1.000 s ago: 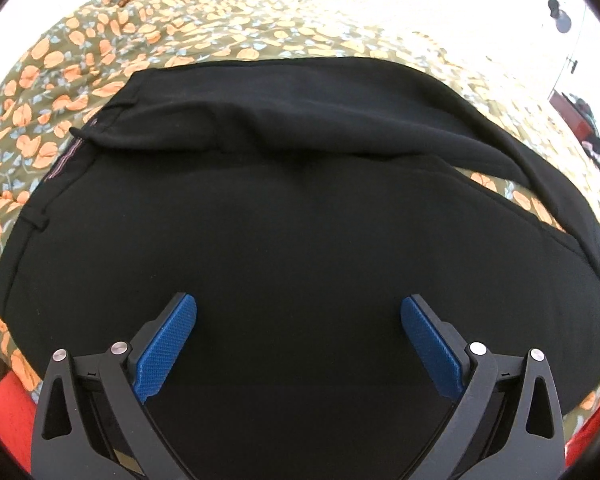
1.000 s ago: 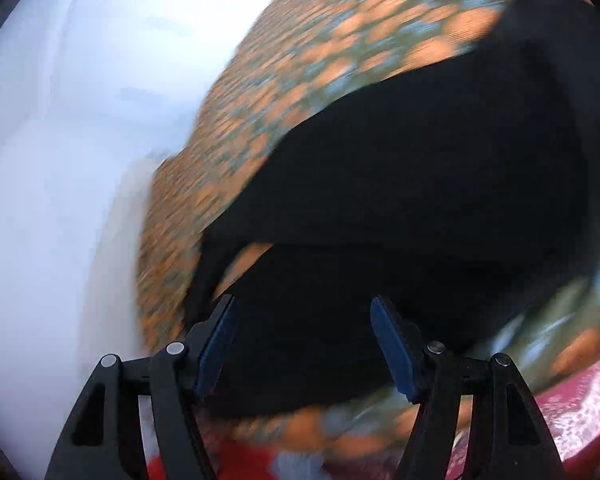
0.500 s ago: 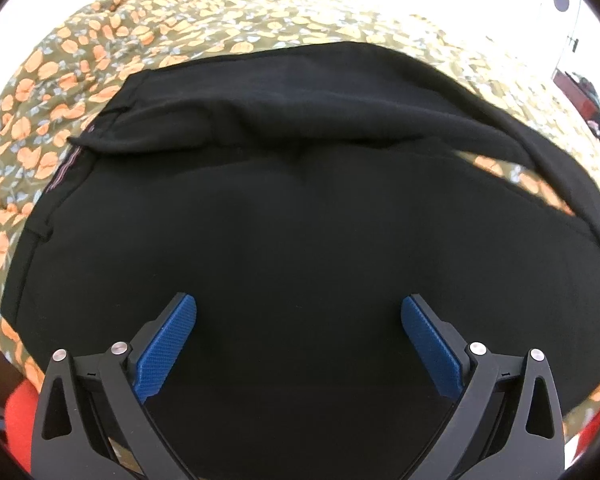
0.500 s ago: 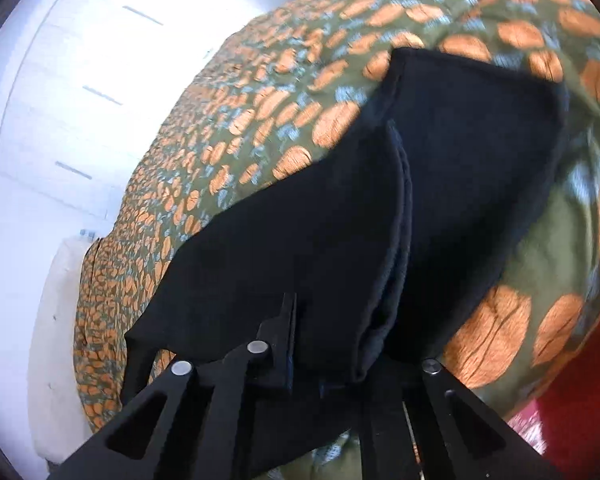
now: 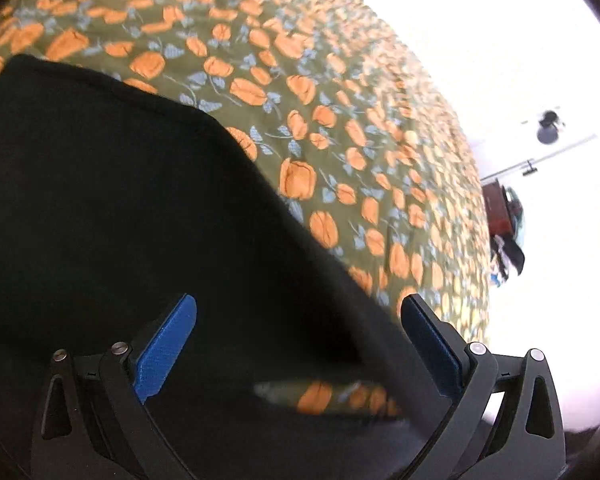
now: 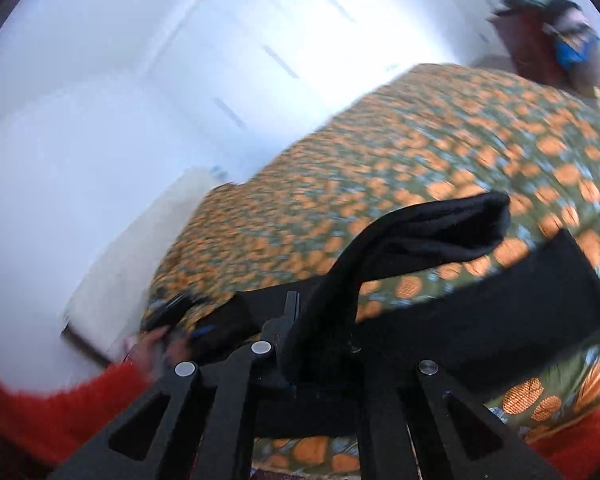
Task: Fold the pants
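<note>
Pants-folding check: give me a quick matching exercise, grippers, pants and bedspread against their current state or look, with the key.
Column one:
1. left gripper
2. right gripper
3. black pants
4. bedspread

Column two:
A. green with orange print
B. clamped on a lifted pant leg
C. jaws apart, holding nothing
D. dark fabric partly spread on the bed

Pairs: 1-C, 2-B, 3-D, 4-A

Pants (image 5: pixel 112 208) lie across the near part of a bed (image 5: pixel 340 120), under the left gripper (image 5: pixel 296 344); the right gripper (image 6: pixel 320 344) lifts one pants end above the bedspread, a wall behind.
</note>
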A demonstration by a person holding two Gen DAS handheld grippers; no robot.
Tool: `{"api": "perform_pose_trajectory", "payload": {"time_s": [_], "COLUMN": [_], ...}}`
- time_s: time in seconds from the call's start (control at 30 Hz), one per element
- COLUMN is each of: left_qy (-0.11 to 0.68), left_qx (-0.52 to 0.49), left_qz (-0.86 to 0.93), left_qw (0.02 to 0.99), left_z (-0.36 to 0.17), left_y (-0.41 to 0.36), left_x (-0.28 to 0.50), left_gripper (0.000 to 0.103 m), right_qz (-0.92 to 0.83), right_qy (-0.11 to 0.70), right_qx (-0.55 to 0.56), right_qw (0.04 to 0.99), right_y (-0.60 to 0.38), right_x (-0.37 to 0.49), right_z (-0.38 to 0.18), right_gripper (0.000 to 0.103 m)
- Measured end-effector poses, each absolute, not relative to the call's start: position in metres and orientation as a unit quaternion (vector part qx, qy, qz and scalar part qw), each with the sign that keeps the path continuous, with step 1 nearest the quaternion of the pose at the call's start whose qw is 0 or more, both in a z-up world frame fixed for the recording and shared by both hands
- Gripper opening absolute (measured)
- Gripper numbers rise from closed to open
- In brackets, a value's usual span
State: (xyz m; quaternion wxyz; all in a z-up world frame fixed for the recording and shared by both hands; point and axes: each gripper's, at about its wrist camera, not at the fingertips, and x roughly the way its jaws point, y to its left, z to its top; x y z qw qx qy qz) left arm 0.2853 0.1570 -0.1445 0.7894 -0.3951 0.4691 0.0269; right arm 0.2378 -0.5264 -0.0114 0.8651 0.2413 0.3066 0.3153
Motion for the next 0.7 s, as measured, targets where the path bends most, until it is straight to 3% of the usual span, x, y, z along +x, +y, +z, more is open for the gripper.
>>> {"api": "perform_pose_trajectory", "payload": {"time_s": [0.13,0.2,0.23,0.27,0.43,0.57,0.63,0.7], "left_qy": [0.480,0.485,0.490,0.491,0.423,0.324,0.311,0.347], "left_qx": [-0.394,-0.387,-0.385,-0.384,-0.393,-0.315,-0.277,-0.269], "left_qz": [0.034,0.034,0.032,0.037,0.023,0.031,0.056,0.076], "left_qw": [0.783,0.783,0.782,0.781,0.817,0.892,0.908,0.895], "left_z": [-0.154,-0.155,-0.155,-0.155,-0.103,-0.013,-0.005,-0.041], "left_y": [0.157,0.158,0.160,0.165,0.180,0.172,0.160,0.143], "left_x": [0.303,0.304,0.304,0.302,0.245,0.165,0.123,0.090], "left_gripper": [0.097,0.070,0.034,0.006,0.008,0.010,0.011,0.013], "right_qz": [0.361,0.389,0.398,0.394,0.273,0.292,0.312,0.298], "right_qy": [0.288,0.281,0.281,0.283,0.367,0.332,0.329,0.386], "right_qx": [0.206,0.197,0.196,0.198,0.196,0.201,0.191,0.159], "right_qw": [0.863,0.855,0.851,0.852,0.868,0.874,0.871,0.858], "right_y": [-0.524,-0.526,-0.528,-0.530,-0.560,-0.564,-0.563,-0.561], "right_x": [0.212,0.202,0.200,0.200,0.248,0.280,0.288,0.301], "right_z": [0.011,0.019,0.019,0.018,-0.031,-0.015,-0.002,-0.016], "right_gripper": [0.006,0.006,0.006,0.006,0.006,0.006,0.006,0.006]}}
